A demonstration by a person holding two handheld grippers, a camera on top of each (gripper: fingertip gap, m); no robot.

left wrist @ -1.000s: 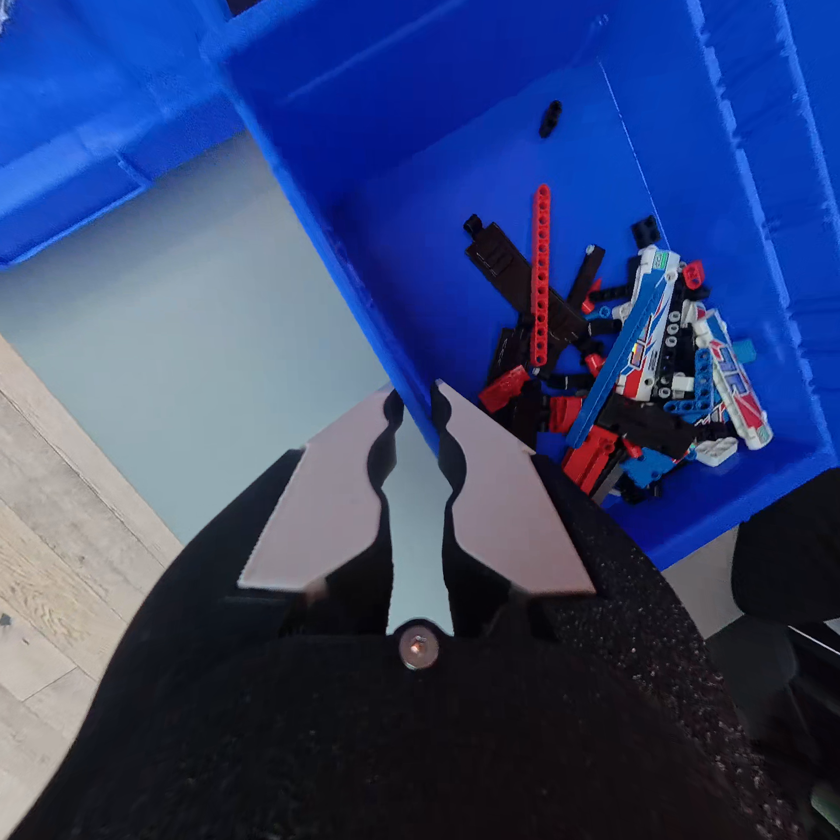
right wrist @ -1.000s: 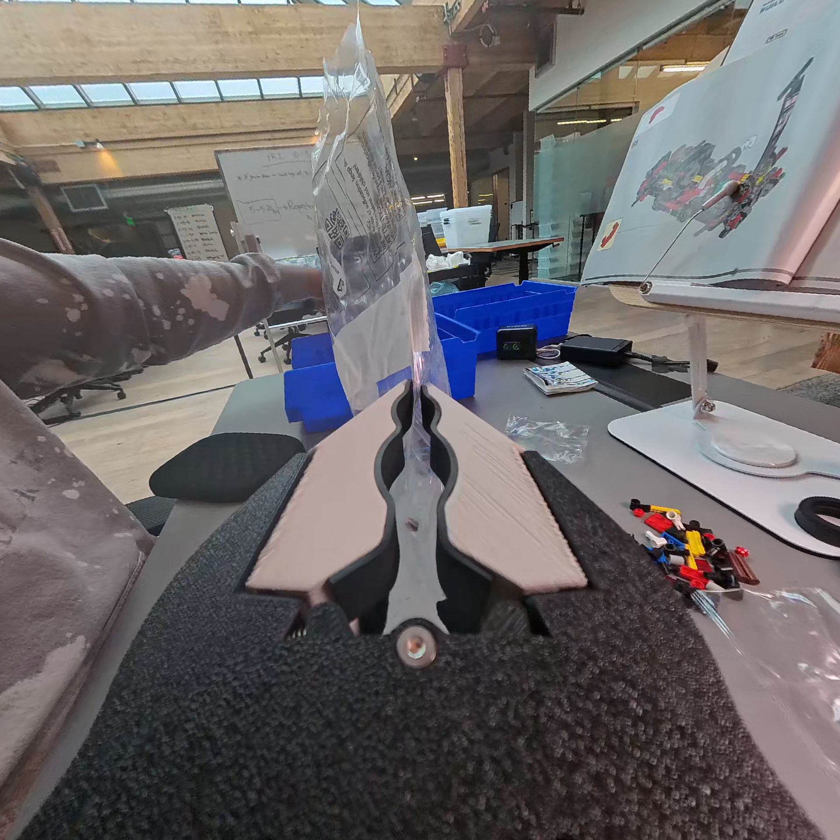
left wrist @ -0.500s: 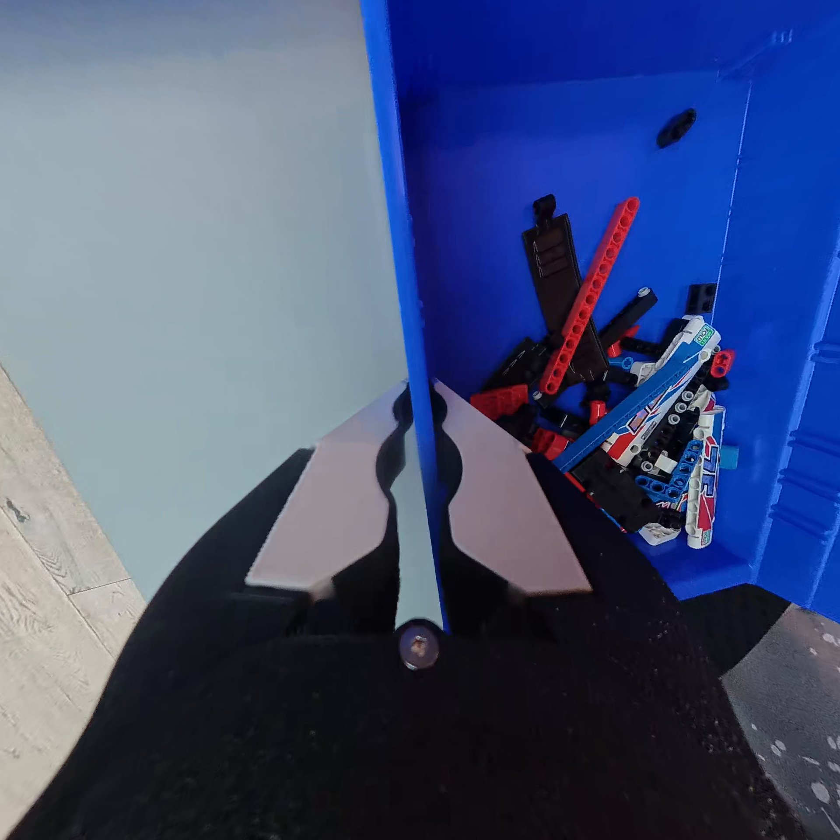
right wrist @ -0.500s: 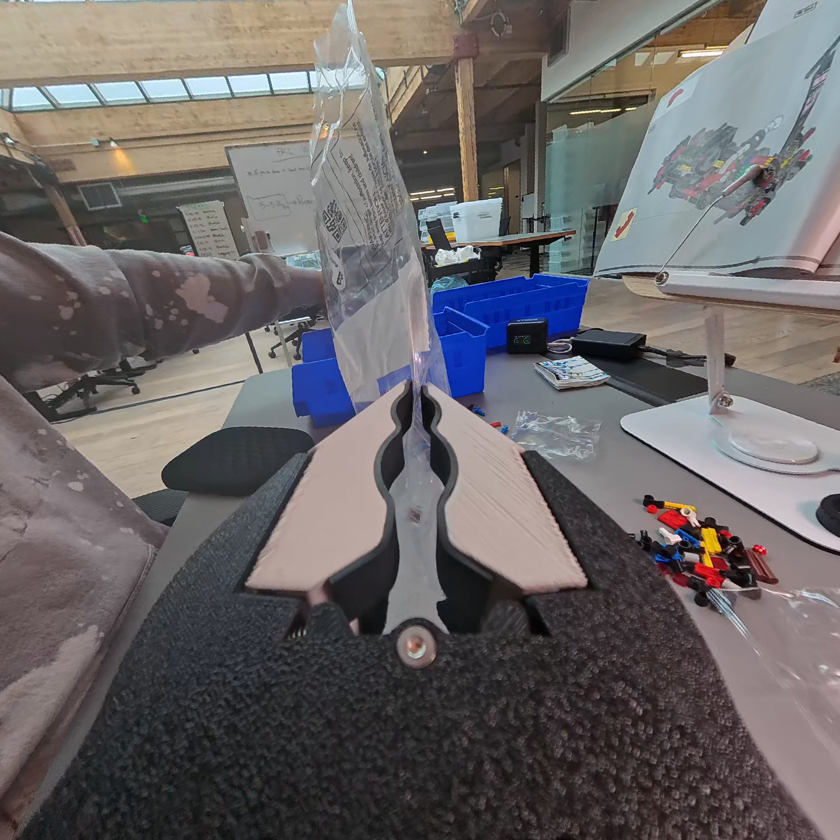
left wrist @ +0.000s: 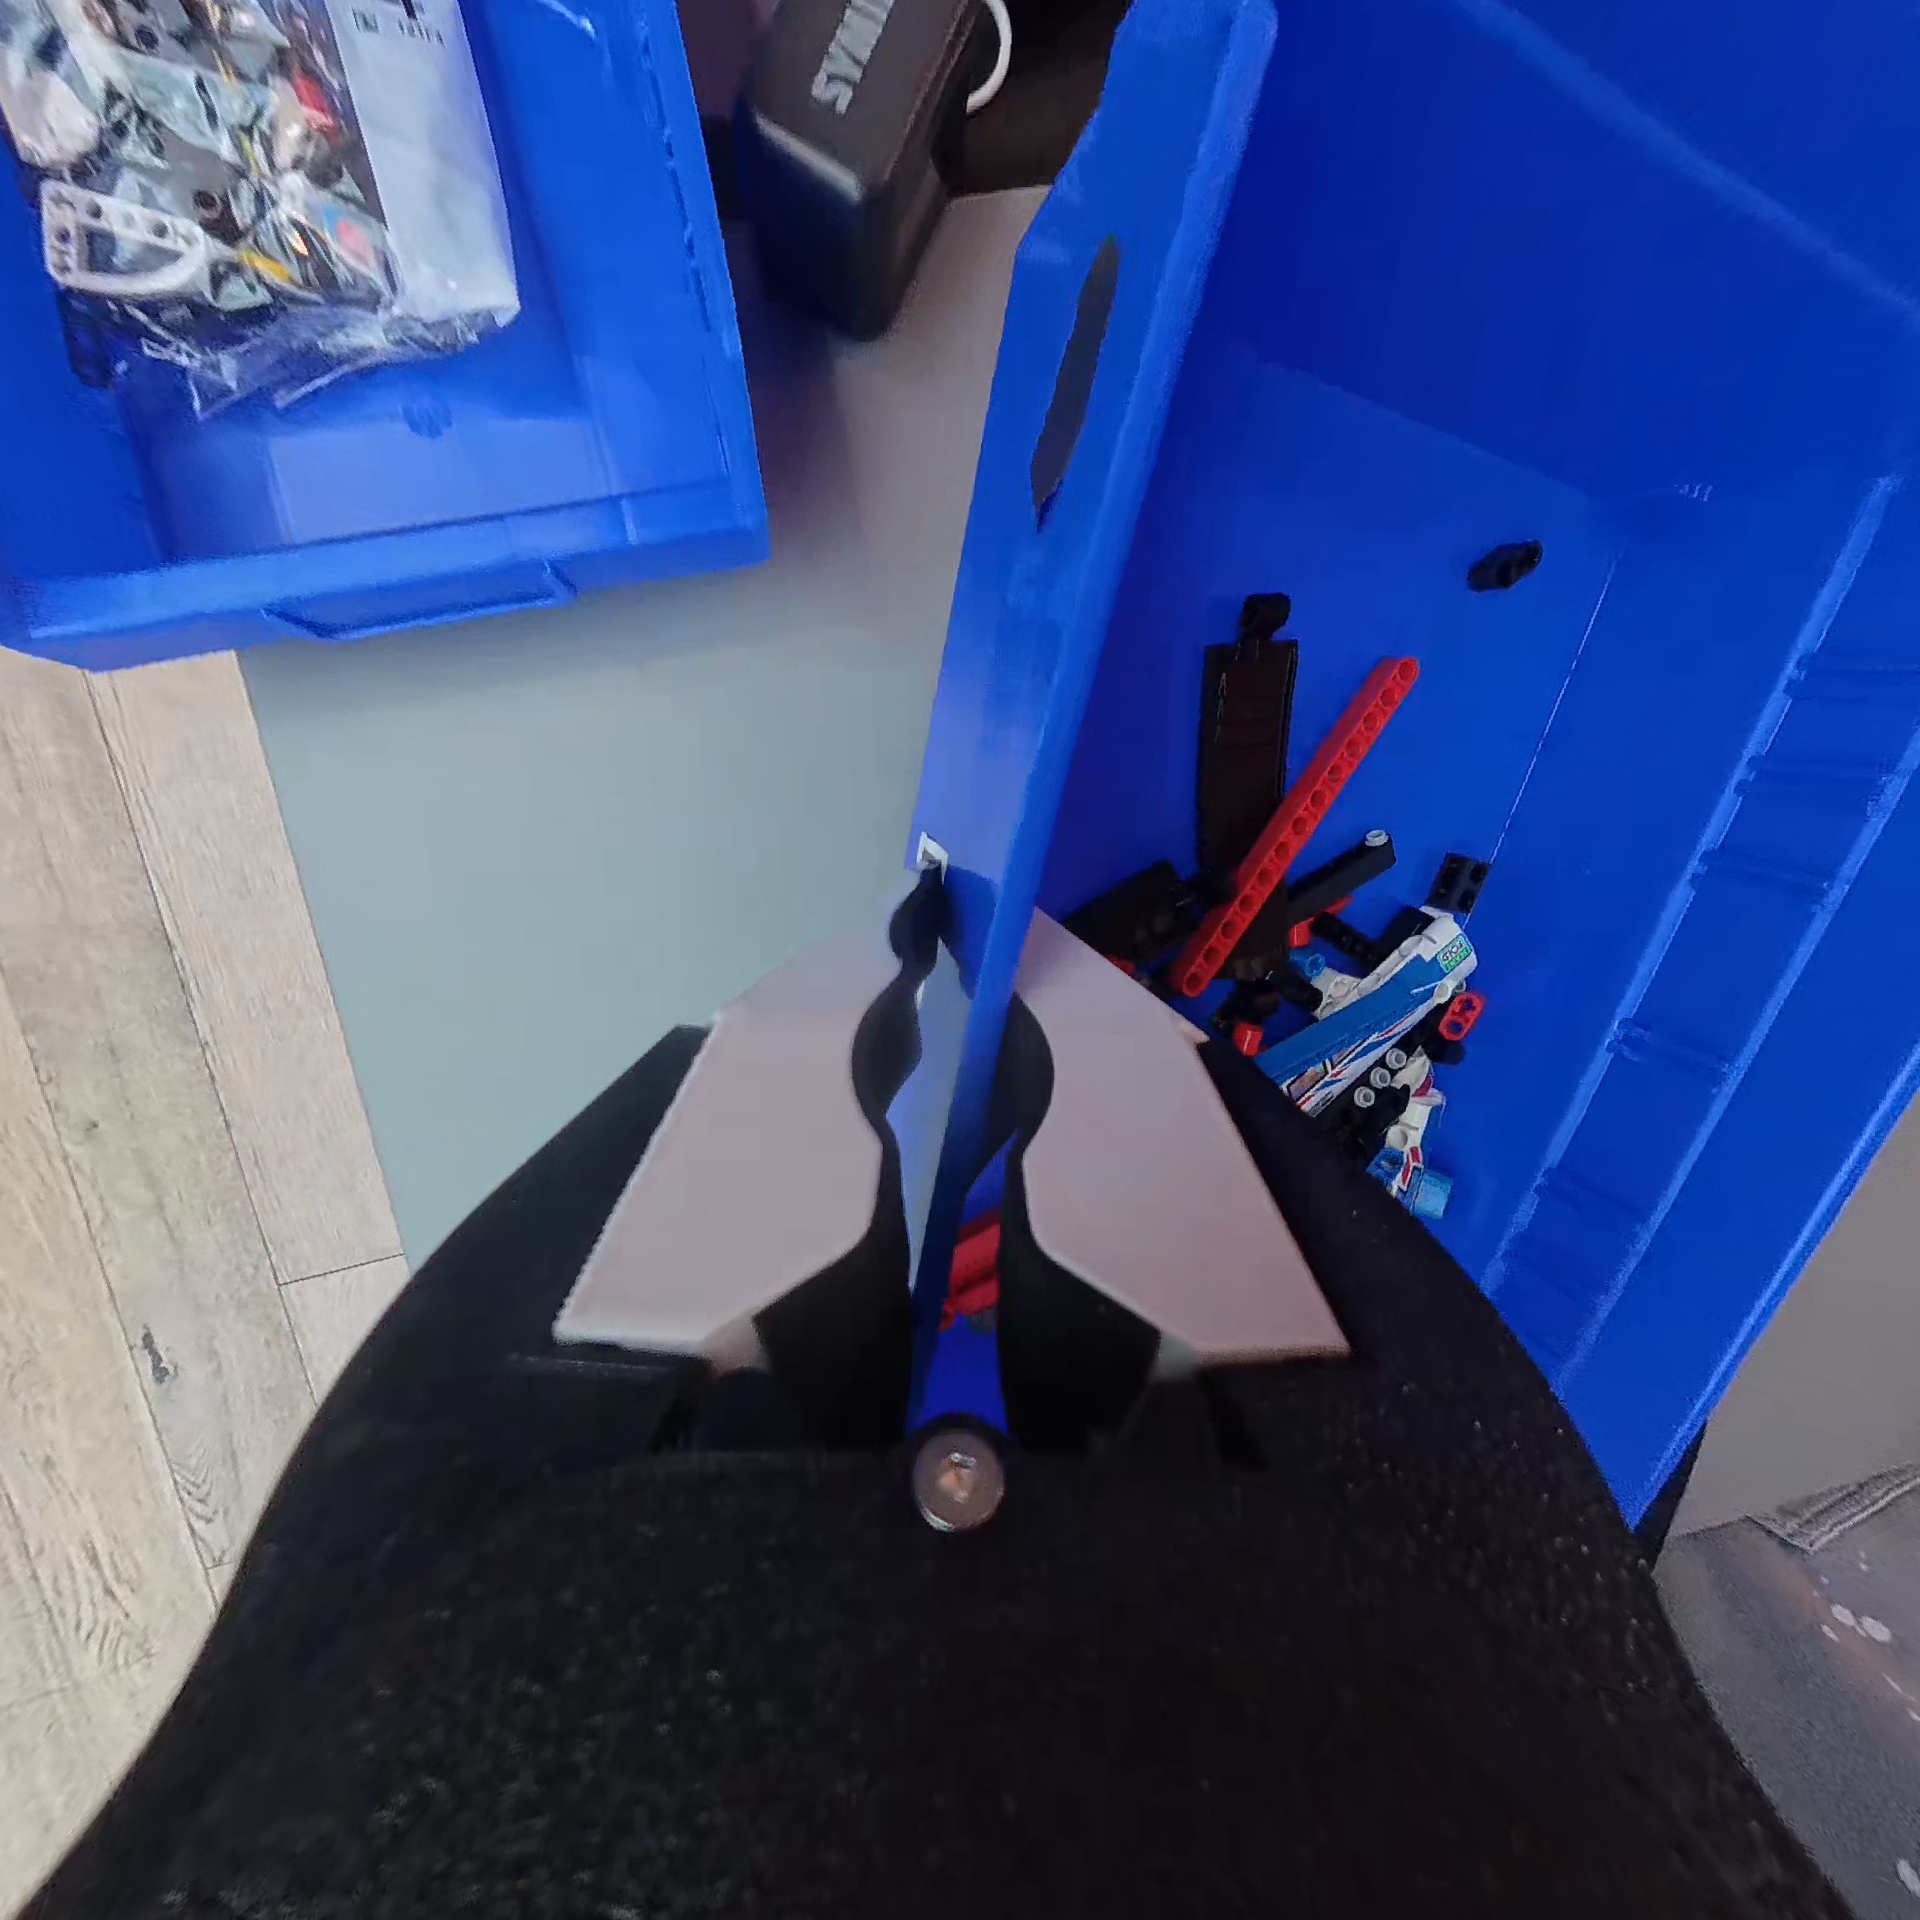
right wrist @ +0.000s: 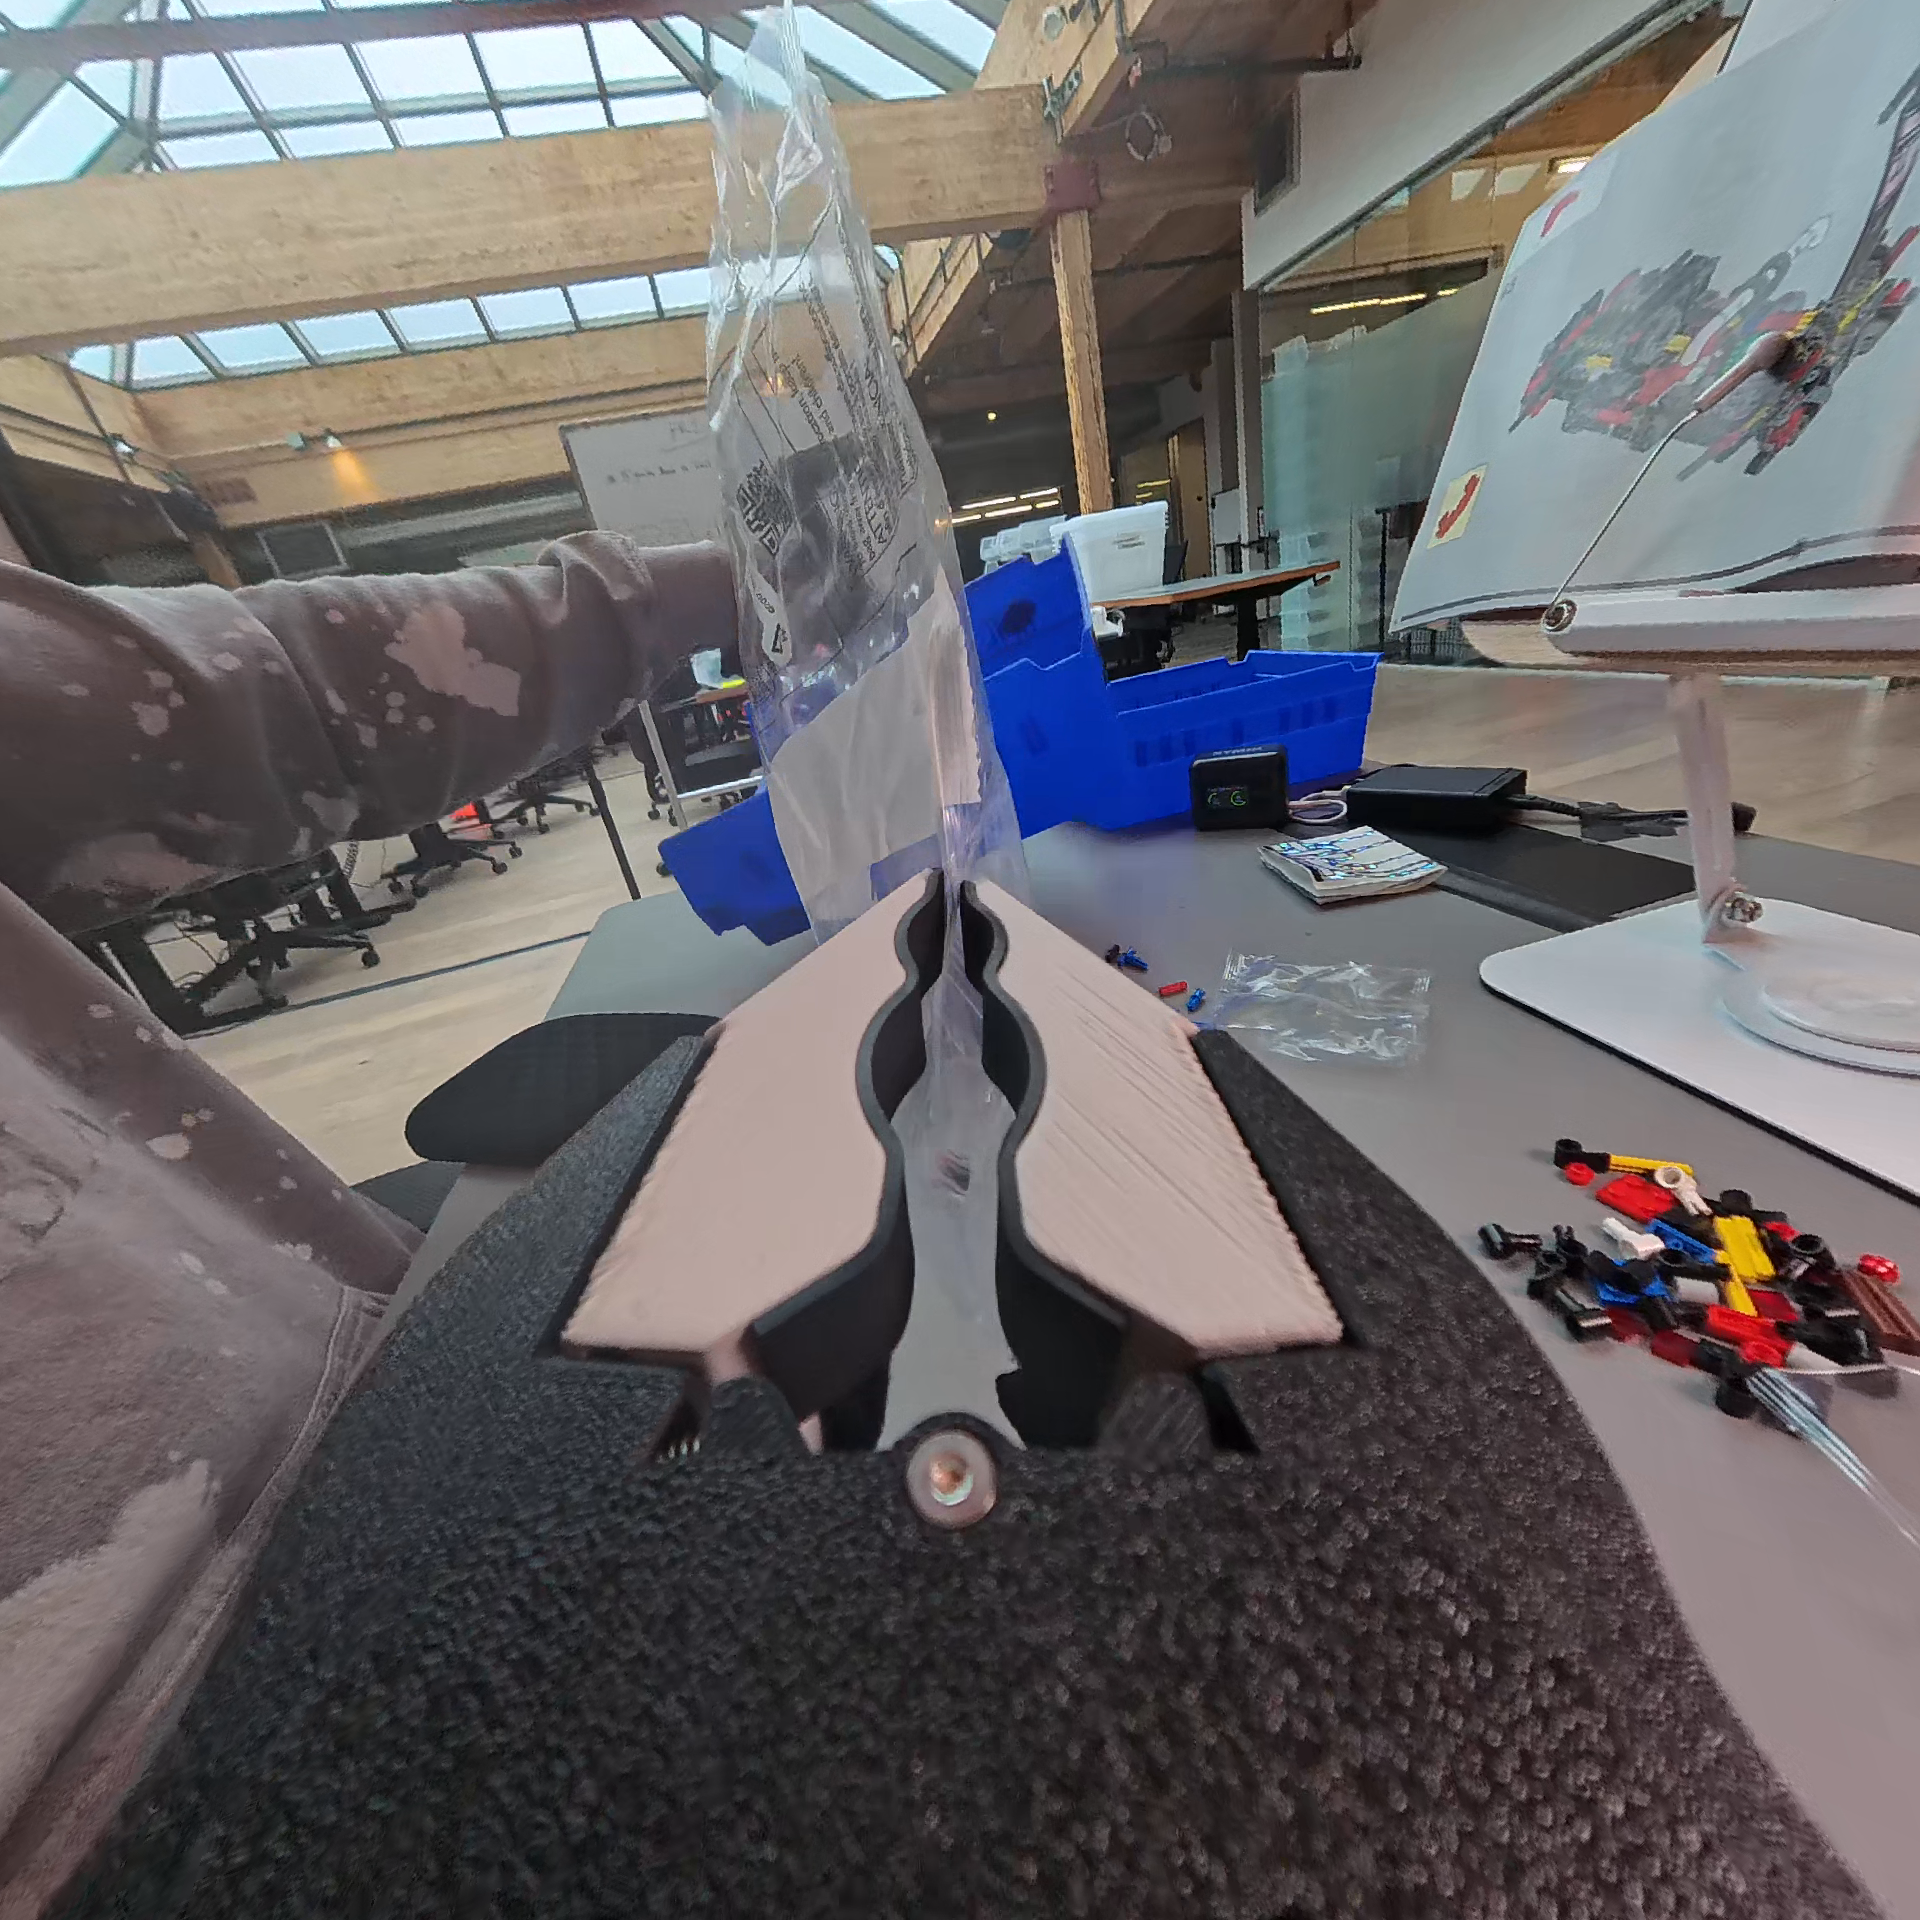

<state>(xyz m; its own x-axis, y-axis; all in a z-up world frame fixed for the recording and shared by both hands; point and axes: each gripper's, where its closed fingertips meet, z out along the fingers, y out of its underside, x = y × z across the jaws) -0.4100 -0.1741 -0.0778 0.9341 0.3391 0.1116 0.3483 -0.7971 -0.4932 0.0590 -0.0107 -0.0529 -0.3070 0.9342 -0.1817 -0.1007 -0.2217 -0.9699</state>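
Floorboards of pale wood ran along the far left of the left wrist view. The grey tabletop ended there in a straight edge close beside the tool. At upper left a blue plastic bin held clear bags of sorted parts; bare table lay between it and the left gripper.

That gripper's jaws were clamped across the thin side wall of a second, larger blue plastic bin, one finger outside and one inside. A heap of red, black, white and blue building-brick pieces lay gathered in the bin's near corner, just beside the inner finger. The rest of the bin floor was nearly bare.

In the right wrist view a mottled grey sleeve reached from the left towards that bin, whose near end looked raised off the table. The right gripper was pinched shut on the bottom edge of a tall clear printed plastic bag, which stood upright and looked empty. Further right lay a small crumpled clear bag, then a loose pile of small coloured pieces. Behind them a white stand carried an open instruction booklet.
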